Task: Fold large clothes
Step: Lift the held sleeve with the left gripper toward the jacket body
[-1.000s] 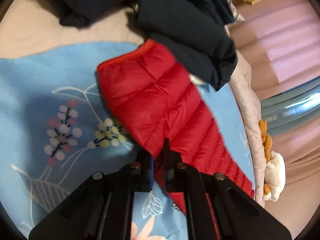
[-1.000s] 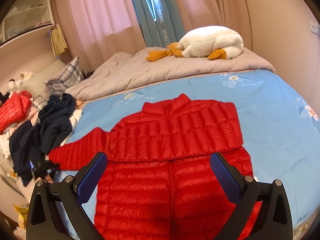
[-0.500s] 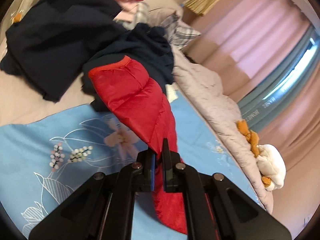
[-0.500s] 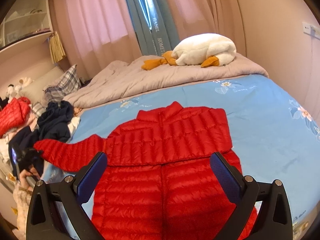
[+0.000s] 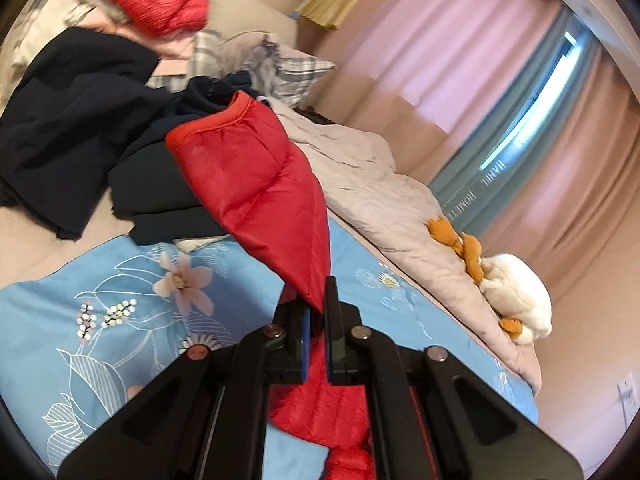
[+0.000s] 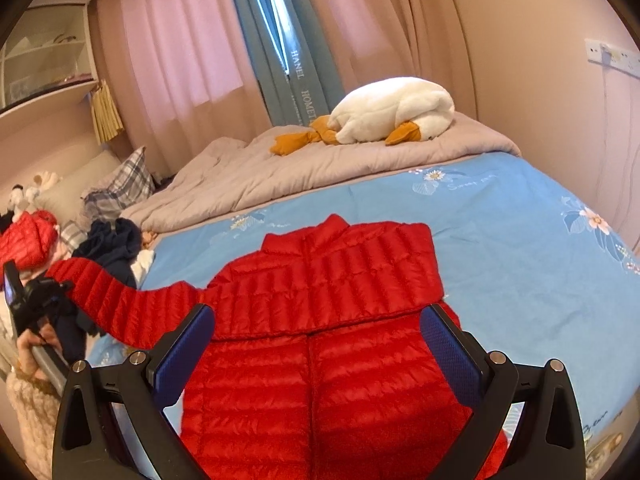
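The red jacket (image 6: 320, 320) lies flat on the bed (image 6: 500, 232), barely folded. Left tongs (image 5: 317, 320) pinch its sleeve (image 5: 256, 188) aloft; right tongs (image 6: 316, 344) gape empty.

place: you are in a home bedroom | evidence: bed under a blue floral sheet (image 6: 500, 216), rumpled grey duvet (image 6: 280, 172), plaid pillow (image 6: 128, 182), plush goose (image 6: 396, 110), pink curtains (image 6: 180, 48) at the window

2 red puffer jkts (image 6: 320, 320) (image 6: 26, 236), 1 plush goose (image 6: 392, 112), 1 plaid pillow (image 6: 120, 188), 2 tongs (image 6: 318, 344) (image 5: 316, 320).
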Demonstrator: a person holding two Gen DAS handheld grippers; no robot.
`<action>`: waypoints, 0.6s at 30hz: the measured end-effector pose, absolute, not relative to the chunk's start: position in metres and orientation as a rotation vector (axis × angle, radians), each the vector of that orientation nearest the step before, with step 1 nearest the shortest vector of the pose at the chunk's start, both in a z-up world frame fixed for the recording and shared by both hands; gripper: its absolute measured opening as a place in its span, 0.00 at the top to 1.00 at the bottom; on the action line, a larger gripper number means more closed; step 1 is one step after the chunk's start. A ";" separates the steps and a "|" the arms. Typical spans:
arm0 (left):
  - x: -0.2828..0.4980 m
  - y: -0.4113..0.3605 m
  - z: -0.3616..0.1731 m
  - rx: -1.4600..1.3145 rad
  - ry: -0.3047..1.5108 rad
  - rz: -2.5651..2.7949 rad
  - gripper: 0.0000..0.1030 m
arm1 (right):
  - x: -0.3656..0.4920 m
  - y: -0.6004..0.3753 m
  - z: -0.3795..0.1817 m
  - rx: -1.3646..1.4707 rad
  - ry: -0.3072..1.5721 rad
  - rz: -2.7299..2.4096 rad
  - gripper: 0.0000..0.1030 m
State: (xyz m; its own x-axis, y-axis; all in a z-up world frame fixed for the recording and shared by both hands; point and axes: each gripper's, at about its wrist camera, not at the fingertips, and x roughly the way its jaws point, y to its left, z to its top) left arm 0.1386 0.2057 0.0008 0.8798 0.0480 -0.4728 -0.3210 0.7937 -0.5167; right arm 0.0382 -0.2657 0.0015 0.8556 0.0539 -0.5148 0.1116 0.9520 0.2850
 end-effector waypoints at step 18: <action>0.150 0.119 0.027 -0.453 0.500 0.044 0.96 | 0.024 -0.296 -0.002 0.406 0.522 -0.062 0.01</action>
